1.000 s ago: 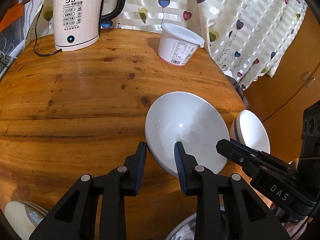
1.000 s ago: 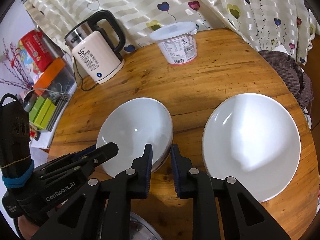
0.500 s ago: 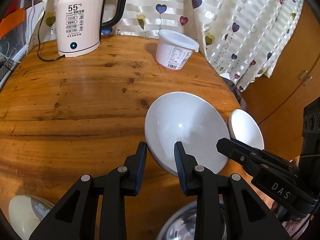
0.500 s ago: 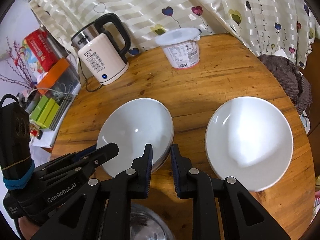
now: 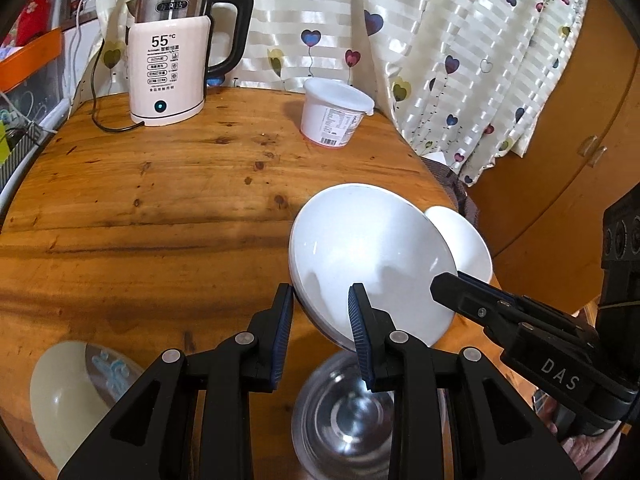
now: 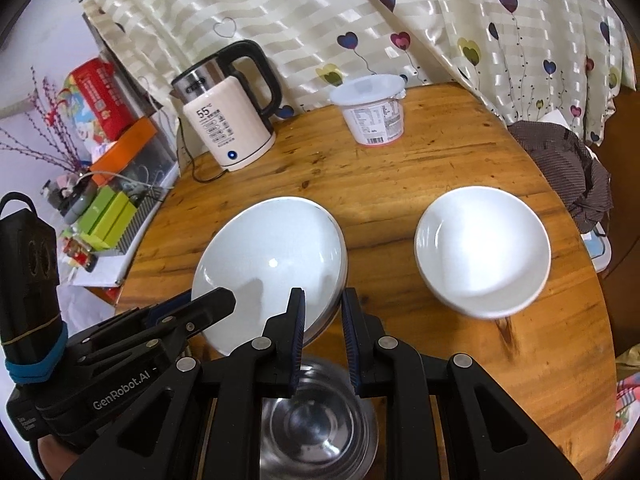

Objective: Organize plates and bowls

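Note:
A large white plate [image 5: 372,264] hangs tilted above the round wooden table [image 5: 160,200], held at its near rim from both sides. My left gripper [image 5: 320,308] is shut on the rim's left part. My right gripper [image 6: 323,312] is shut on the right part of the same white plate [image 6: 272,256]. Each view also shows the other tool: the right gripper [image 5: 452,284] and the left gripper [image 6: 216,300]. A second white plate [image 6: 482,248] lies on the table to the right. Below the fingers stands a steel bowl [image 6: 316,420], partly hidden.
A cream bowl with a blue pattern [image 5: 68,396] sits near the table's front left. At the back stand an electric kettle [image 5: 168,68] with its cord and a lidded white tub [image 5: 334,114]. A heart-print curtain hangs behind. Boxes [image 6: 100,216] crowd the left side.
Both grippers have risen and drawn back with the white plate still clamped. The steel bowl has come into view beneath them. The second plate looks smaller and farther away.

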The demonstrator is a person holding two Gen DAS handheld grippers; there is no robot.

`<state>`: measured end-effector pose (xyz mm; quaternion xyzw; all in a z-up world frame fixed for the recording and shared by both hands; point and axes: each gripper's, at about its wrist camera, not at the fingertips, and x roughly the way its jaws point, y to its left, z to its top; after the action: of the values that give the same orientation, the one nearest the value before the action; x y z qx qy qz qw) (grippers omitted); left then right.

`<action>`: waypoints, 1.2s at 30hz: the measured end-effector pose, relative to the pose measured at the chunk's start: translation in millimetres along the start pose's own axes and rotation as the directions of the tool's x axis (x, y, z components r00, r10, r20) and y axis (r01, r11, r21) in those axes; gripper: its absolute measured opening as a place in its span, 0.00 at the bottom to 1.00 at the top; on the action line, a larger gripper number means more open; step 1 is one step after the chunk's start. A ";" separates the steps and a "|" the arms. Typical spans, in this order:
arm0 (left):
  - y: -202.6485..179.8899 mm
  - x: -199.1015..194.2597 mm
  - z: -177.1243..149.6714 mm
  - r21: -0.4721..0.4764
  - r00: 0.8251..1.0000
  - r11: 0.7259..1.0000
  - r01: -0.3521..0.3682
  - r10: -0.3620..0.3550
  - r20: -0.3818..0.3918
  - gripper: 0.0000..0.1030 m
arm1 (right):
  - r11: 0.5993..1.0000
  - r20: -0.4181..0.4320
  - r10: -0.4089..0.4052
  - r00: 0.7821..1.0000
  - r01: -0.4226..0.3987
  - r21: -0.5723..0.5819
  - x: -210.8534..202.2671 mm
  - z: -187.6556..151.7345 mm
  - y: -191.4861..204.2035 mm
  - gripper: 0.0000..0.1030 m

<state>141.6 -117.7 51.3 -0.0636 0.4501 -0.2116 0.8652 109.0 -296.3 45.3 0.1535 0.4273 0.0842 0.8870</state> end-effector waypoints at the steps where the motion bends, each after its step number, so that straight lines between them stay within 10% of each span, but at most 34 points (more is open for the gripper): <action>1: -0.5 -2.9 -2.5 0.000 1.000 1.000 0.000 0.000 0.001 0.29 | 1.000 0.002 -0.001 1.000 0.001 -0.002 -2.8 -2.2 1.8 0.18; 36: -18.2 -14.1 -82.1 0.029 0.995 1.000 -0.006 0.009 -0.103 0.29 | 0.999 -0.096 -0.043 0.994 0.043 -0.008 -22.8 -81.5 0.4 0.18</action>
<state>62.7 -121.5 19.2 -0.0385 0.4915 -0.2176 0.8424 30.9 -286.0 14.2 0.1372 0.4726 0.0739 0.8674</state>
